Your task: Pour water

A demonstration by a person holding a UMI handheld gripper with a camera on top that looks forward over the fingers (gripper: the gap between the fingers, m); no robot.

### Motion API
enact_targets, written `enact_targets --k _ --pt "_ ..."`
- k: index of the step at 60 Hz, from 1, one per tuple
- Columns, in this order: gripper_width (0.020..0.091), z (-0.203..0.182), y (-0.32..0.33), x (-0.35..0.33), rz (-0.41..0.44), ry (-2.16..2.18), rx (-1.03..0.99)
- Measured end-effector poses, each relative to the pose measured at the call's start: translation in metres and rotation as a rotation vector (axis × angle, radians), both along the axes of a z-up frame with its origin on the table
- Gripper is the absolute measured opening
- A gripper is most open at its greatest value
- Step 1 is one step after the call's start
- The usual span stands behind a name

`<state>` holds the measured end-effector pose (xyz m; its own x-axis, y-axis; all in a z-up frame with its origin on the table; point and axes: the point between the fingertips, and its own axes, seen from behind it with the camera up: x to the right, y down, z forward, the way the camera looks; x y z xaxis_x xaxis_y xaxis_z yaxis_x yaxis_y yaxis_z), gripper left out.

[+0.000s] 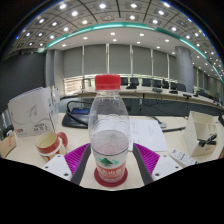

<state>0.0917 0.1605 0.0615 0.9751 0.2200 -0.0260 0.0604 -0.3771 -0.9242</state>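
Note:
A clear plastic water bottle (110, 125) with a red cap (108, 82) and a red and green label stands upright on a round red coaster (111, 177) on the pale table (150, 132). It sits between my gripper's (111, 150) fingers, whose purple pads (76, 155) flank it close on both sides. The bottle rests on the coaster, with the fingers about it and open. A white cup with a red band (50, 144) stands to the left of the bottle, beyond the left finger.
A white carton with green print (33, 112) leans behind the cup. An open white box (200, 130) sits to the right. Dark items and papers lie further back on the table, with office chairs and windows beyond.

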Motion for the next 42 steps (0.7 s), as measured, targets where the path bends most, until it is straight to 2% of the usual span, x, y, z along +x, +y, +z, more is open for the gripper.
enact_targets --k 2,7,16,27,42 --pt "0.0821 0.001 -0.004 0.002 -0.011 0.007 -0.014" --pt "0.0866 0.011 -0.015 0.007 -0.040 0.012 -0.040" --pt "0.0856 0.052 -0.067 0.006 -0.098 -0.016 -0.072" --pt "0.0856 0.104 -0.171 -0.011 -0.187 -0.054 -0.152" --pt "0.0857 0.153 -0.322 -0.055 -0.213 -0.119 -0.194"
